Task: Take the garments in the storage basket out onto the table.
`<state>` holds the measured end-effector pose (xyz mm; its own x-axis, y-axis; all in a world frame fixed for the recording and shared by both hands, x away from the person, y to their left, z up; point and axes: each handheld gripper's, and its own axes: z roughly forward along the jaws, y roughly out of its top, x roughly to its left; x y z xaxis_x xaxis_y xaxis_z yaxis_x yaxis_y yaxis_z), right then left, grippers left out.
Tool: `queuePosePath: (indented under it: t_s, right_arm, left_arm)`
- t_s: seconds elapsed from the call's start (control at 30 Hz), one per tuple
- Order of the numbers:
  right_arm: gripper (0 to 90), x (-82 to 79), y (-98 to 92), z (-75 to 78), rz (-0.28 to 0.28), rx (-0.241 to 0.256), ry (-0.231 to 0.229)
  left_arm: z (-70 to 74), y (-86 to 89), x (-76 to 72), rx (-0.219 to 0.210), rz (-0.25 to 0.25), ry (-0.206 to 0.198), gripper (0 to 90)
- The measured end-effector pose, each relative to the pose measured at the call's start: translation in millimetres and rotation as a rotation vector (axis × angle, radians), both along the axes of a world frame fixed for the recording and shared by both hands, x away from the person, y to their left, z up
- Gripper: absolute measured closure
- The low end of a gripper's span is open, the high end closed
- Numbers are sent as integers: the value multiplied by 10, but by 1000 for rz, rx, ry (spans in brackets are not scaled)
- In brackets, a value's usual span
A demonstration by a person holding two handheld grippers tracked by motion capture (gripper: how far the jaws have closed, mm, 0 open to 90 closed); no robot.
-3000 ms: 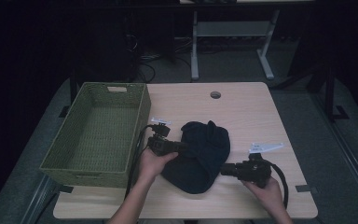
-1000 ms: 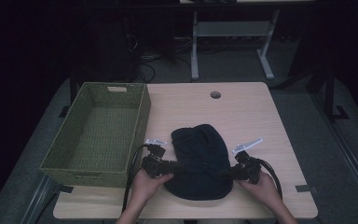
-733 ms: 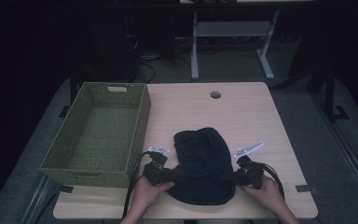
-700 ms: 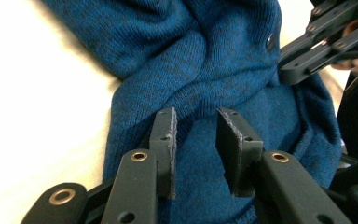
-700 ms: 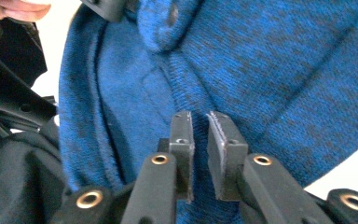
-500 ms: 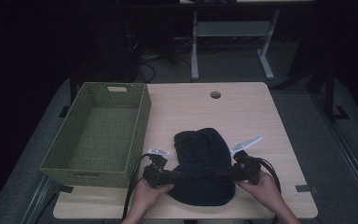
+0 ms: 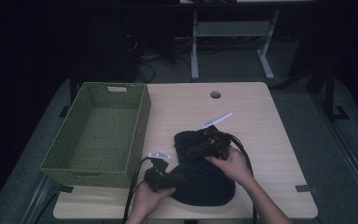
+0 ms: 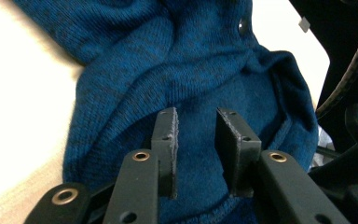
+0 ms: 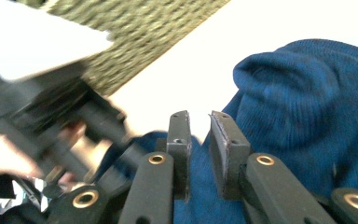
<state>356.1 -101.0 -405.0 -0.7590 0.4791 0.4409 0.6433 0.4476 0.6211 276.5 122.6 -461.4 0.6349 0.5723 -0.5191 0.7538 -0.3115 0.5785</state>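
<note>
I am working at a pale wooden table (image 7: 261,121) in a dark room, a green woven basket (image 7: 98,135) sitting at its left. My right gripper (image 7: 200,145) is hiding the blue knit garment (image 7: 205,182), lying bunched near the front edge. Both my grippers, left (image 7: 177,178) too, are hovering over folds, jaws slightly apart, gripping nothing.

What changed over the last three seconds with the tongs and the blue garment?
The right tongs swung from the garment's right edge across its top toward the basket, and the blue knitted garment now lies bunched and doubled over. The left tongs slid nearer the table's front edge, at the garment's left side. Both show a gap between the jaws. Basket and table stayed put.
</note>
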Motion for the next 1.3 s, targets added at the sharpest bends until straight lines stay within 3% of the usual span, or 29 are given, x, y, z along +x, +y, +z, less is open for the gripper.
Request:
queuePosePath:
  t_s: [0.17,0.33,0.57,0.73,0.97,1.1,1.17,1.3]
  right_arm:
    - [816,204,263,-181,-17,-109,16]
    - [866,339,408,-400,-54,-241,22]
    - [880,489,507,-426,-103,-307,-2]
    - [879,637,554,-440,-153,-296,-1]
    - [867,749,545,-477,-221,-239,21]
    - [795,763,521,-484,-221,-193,49]
    - [784,730,505,-453,-202,-171,46]
    - [785,618,470,-349,-163,-139,26]
  left_arm:
    - [-78,-19,-25,37,-19,8,716]
    - [-88,-29,-74,37,-12,0,738]
    - [-91,-49,-149,37,-24,-7,741]
    - [-101,-45,-193,27,-30,-10,743]
    - [-109,-51,-262,19,-43,-6,750]
    - [-79,-53,-268,-6,-52,4,731]
    - [-25,-42,-254,-37,-43,-7,733]
    - [101,-11,-219,-58,-11,-48,734]
